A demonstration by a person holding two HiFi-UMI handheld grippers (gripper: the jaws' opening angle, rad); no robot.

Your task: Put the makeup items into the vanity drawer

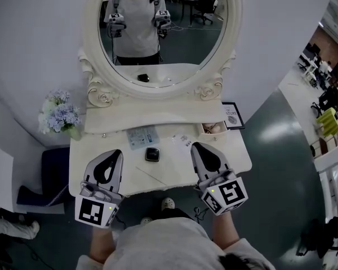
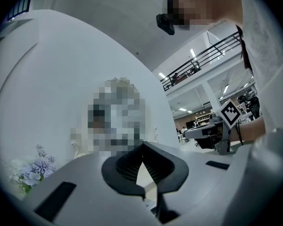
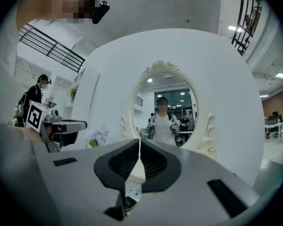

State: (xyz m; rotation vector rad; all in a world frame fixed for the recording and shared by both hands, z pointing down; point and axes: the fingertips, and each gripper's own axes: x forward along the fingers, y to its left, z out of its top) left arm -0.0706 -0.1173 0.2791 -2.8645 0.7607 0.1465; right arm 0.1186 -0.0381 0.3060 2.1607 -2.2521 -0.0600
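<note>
While the left hand-held gripper [image 1: 117, 154] and the right hand-held gripper [image 1: 196, 147] hang over the front of the white worktop [image 1: 174, 170], each has its jaws drawn together at the tips with nothing between them. Each gripper's own view shows only a sliver of light below the point where the jaws meet.

Between the two grippers, apart from both, a small black compact [image 1: 152, 154] lies on the worktop. Just behind it rests a pale blue printed packet [image 1: 142, 136], its lettering too small to read. To the right of that is a small pale item [image 1: 183, 141]. A thin pale stick [image 1: 153, 176] lies near the front edge.

At the back right sits a little open box [image 1: 213, 129] with light-coloured things inside. Beside it is a black-framed card [image 1: 233, 116] whose writing cannot be made out. Pale blue flowers [image 1: 59, 116] stand at the left end, beside the base of the oval mirror [image 1: 191, 44], which reflects the person. Each gripper's cube carries black-and-white square markers.
</note>
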